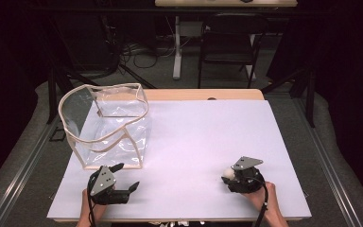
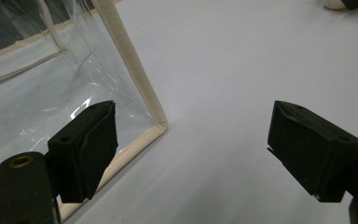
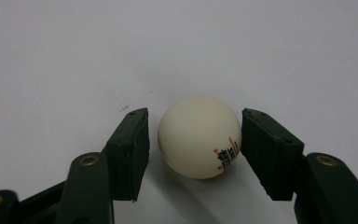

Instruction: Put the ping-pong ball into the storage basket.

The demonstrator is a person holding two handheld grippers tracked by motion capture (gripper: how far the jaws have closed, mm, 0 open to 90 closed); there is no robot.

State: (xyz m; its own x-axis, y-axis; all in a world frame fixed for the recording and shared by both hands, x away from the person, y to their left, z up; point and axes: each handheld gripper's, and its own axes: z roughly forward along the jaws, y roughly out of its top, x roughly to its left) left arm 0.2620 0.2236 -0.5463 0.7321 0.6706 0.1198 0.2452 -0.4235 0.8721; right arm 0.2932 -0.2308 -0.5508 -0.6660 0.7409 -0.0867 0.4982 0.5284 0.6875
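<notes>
A cream-white ping-pong ball (image 3: 198,135) with red and black print lies on the white tabletop (image 1: 203,132), near its front right. My right gripper (image 3: 194,140) straddles the ball. Its right pad sits against the ball, and a thin gap shows at the left pad. In the high view the ball (image 1: 227,173) peeks out at the left of the right gripper (image 1: 229,178). My left gripper (image 1: 128,176) rests at the front left with its jaws wide open and nothing between them. It (image 2: 191,140) points past the near corner of a clear plastic bag (image 2: 135,70).
The clear bag with cream trim (image 1: 104,125) stands open-topped at the table's left, just beyond the left gripper. A black folding chair (image 1: 229,38) and a desk leg stand on the floor behind the table. The table's edges lie close to both hands.
</notes>
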